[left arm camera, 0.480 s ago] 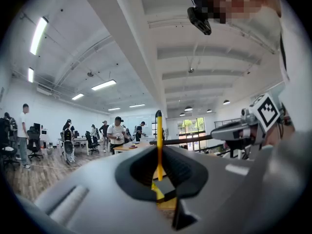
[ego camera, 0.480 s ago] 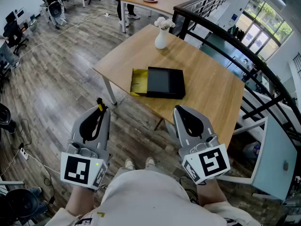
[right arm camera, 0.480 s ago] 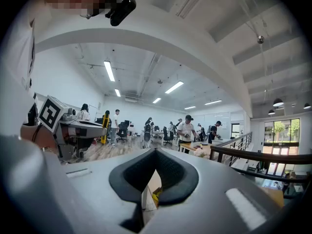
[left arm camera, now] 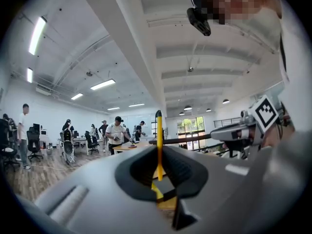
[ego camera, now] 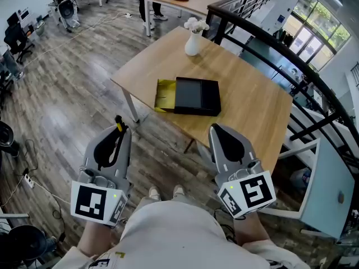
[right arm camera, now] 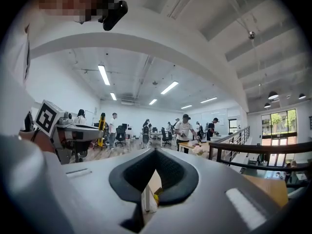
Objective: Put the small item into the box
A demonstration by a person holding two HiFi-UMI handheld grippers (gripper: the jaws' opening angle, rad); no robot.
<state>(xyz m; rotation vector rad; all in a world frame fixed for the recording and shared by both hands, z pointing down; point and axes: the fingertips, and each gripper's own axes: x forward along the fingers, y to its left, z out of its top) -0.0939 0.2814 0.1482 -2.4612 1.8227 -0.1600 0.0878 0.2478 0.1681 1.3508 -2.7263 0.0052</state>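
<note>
- My left claw [ego camera: 119,129] is pinched tight on the small item, a thin yellow stick [left arm camera: 158,130] with a dark tip. The stick stands up past the jaw tips.
- My right claw [ego camera: 216,129] sits level with it, off to its right. Its jaws are pressed together with nothing between them.
- Both claws hang over the wooden floor [ego camera: 67,105], short of the near edge of the table [ego camera: 247,94], which lies ahead of them.
- The box [ego camera: 196,97] rests on that table, well ahead of the left claw and a little to its right, roughly between the lines of the two claws. A yellow tray [ego camera: 165,96] pokes out on the side nearer the left claw.
- Beyond the box, further from both claws, stands a white vase [ego camera: 192,45] of flowers.
- As I judge it, the pick-up is done. Carrying the stick across to the box, lowering it in and letting go are all left. The box is untouched so far.
</note>
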